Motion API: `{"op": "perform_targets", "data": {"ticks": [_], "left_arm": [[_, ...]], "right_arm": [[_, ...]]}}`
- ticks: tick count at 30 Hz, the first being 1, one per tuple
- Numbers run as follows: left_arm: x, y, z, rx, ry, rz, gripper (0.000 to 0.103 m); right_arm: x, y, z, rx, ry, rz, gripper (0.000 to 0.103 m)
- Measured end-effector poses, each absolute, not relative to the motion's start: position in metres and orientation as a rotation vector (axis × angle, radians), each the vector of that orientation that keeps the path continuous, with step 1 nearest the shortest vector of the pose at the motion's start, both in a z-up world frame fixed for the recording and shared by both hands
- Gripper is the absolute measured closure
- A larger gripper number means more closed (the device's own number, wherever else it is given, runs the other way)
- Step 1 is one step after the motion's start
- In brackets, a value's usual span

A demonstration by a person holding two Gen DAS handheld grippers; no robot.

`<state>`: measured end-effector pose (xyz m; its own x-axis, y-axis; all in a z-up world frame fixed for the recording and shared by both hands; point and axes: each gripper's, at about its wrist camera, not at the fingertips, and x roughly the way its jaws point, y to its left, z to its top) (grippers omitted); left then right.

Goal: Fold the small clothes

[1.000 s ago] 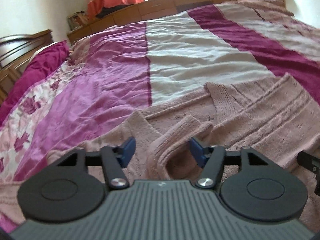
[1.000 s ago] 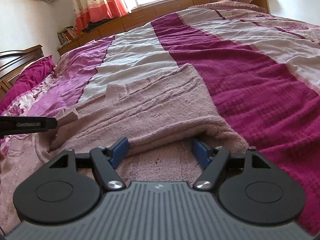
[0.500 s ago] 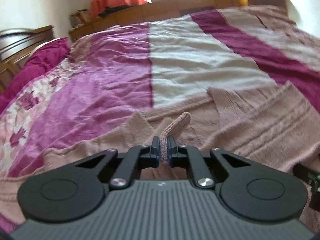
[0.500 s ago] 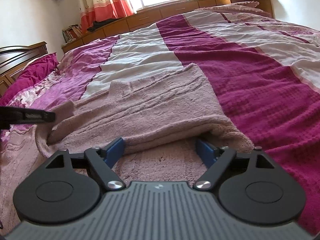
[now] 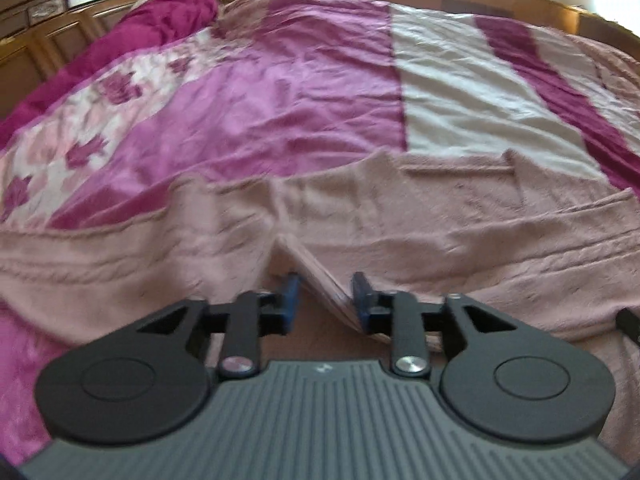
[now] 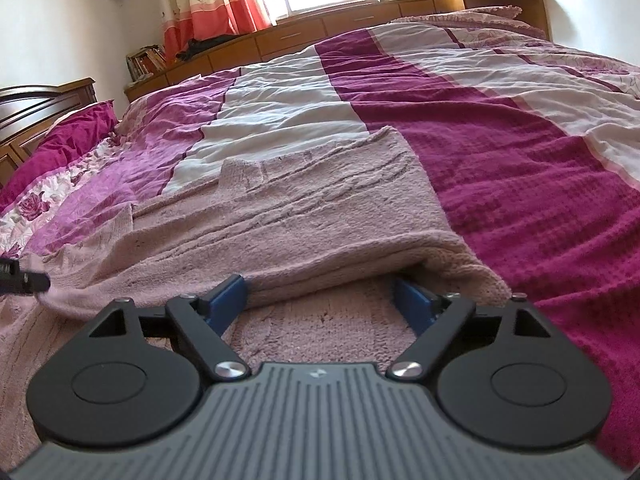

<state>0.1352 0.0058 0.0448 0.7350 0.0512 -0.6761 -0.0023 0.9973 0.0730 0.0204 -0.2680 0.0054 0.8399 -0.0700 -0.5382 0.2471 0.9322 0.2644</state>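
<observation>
The sweater [image 6: 304,208] lies spread across the bed, a dusty pink knit with one side already doubled over onto itself. My right gripper [image 6: 324,300] sits low at its near edge, jaws wide apart, the folded lip of knit lying just past the blue pads [image 6: 228,298] and untouched. My left gripper [image 5: 326,300] is also parted, not clamped; a raised ridge of cloth runs between its pads and touches only the right-hand one, so I judge nothing is held there. I take this as the pause between folds: one flap is laid, and the next move calls for closing on a fresh edge with both grippers and carrying it over evenly. The loose ridge by my left pads could snag or drag. Beyond the sweater, the striped bedspread [image 6: 500,168] is rumpled and soft, a poor base for a crisp crease. Farther off stand the wooden headboard [image 6: 44,108], a low cabinet [image 6: 360,24] and red curtains [image 6: 208,4].
</observation>
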Motion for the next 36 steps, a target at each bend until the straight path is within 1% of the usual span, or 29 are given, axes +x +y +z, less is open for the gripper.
{"op": "perform_targets", "data": {"ticks": [1, 3, 8, 10, 15, 22, 27, 29, 30, 32, 33, 36], "left_arm": [[0.134, 0.009, 0.044, 0.069, 0.75, 0.039, 0.059], [0.131, 0.016, 0.043, 0.063, 0.768, 0.053, 0.055], [0.134, 0.034, 0.043, 0.038, 0.824, 0.088, 0.051], [0.137, 0.037, 0.041, 0.039, 0.845, 0.101, 0.044], [0.141, 0.039, 0.031, 0.038, 0.892, 0.127, 0.043], [0.147, 0.041, 0.045, -0.033, 0.808, 0.067, 0.043], [0.17, 0.038, 0.038, -0.027, 0.783, 0.078, 0.045], [0.182, 0.037, 0.031, -0.022, 0.804, 0.072, 0.049], [0.188, 0.038, 0.027, -0.034, 0.816, 0.072, 0.053], [0.192, 0.04, 0.024, -0.078, 0.815, 0.059, 0.081], [0.191, 0.04, 0.023, -0.089, 0.811, 0.061, 0.09], [0.182, 0.034, 0.026, -0.069, 0.756, 0.101, 0.09]], "right_arm": [[0.02, -0.268, 0.005, 0.334, 0.551, -0.171, 0.016], [0.02, -0.268, 0.005, 0.333, 0.551, -0.171, 0.015], [0.021, -0.268, 0.005, 0.329, 0.552, -0.17, 0.015], [0.021, -0.268, 0.005, 0.329, 0.552, -0.17, 0.014], [0.021, -0.268, 0.006, 0.327, 0.552, -0.17, 0.014], [0.011, -0.274, 0.026, 0.376, 0.523, -0.159, 0.014], [0.01, -0.274, 0.046, 0.34, 0.476, -0.149, 0.014], [0.018, -0.274, 0.047, 0.303, 0.482, -0.148, 0.015], [0.022, -0.274, 0.047, 0.291, 0.488, -0.154, 0.016], [0.031, -0.278, 0.042, 0.286, 0.499, -0.171, 0.018], [0.035, -0.281, 0.038, 0.291, 0.512, -0.18, 0.019], [0.046, -0.288, 0.022, 0.294, 0.552, -0.194, 0.019]]}}
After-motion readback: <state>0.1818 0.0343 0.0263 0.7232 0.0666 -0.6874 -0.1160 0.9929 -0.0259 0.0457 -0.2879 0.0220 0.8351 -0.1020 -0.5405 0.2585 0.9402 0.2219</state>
